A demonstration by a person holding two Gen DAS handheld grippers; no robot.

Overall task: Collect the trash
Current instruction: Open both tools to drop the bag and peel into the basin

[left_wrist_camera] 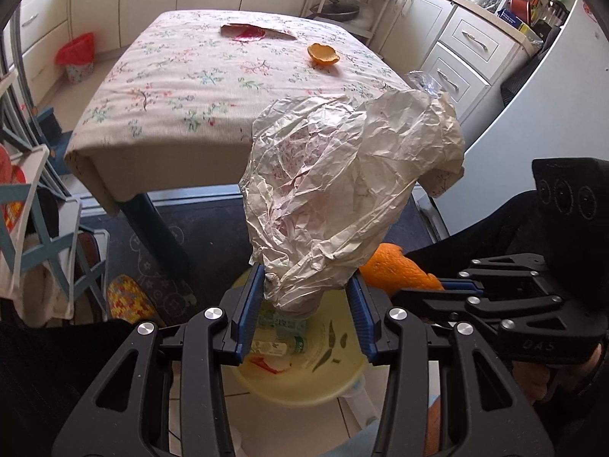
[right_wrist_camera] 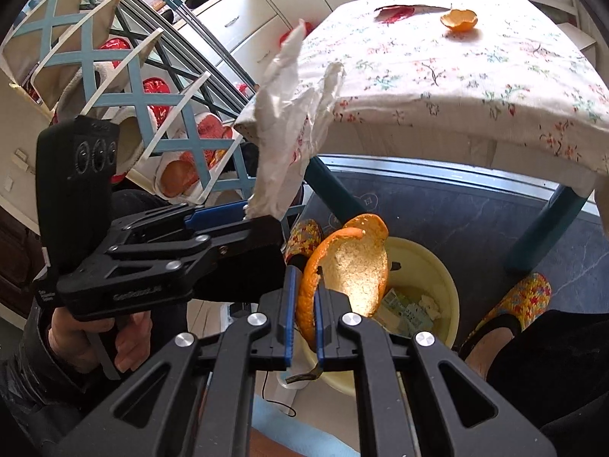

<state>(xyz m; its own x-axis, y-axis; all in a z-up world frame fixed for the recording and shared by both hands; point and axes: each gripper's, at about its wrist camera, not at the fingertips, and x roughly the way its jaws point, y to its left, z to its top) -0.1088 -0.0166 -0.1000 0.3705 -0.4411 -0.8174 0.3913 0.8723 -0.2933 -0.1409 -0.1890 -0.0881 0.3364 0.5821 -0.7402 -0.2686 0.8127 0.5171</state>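
A crumpled sheet of off-white paper point(left_wrist_camera: 342, 198) with faint red print is standing upright, pinched at its lower end above a pale yellow bin point(left_wrist_camera: 304, 388) already holding scraps. A curved orange peel point(right_wrist_camera: 342, 274), white pith showing, is hanging over the same bin. Another orange peel point(left_wrist_camera: 323, 54) and a red wrapper point(left_wrist_camera: 249, 33) are lying on the floral tablecloth.

L gripper point(left_wrist_camera: 307, 301) jaws clamping crumpled paper point(left_wrist_camera: 342, 190), over yellow bin point(left_wrist_camera: 300, 388)
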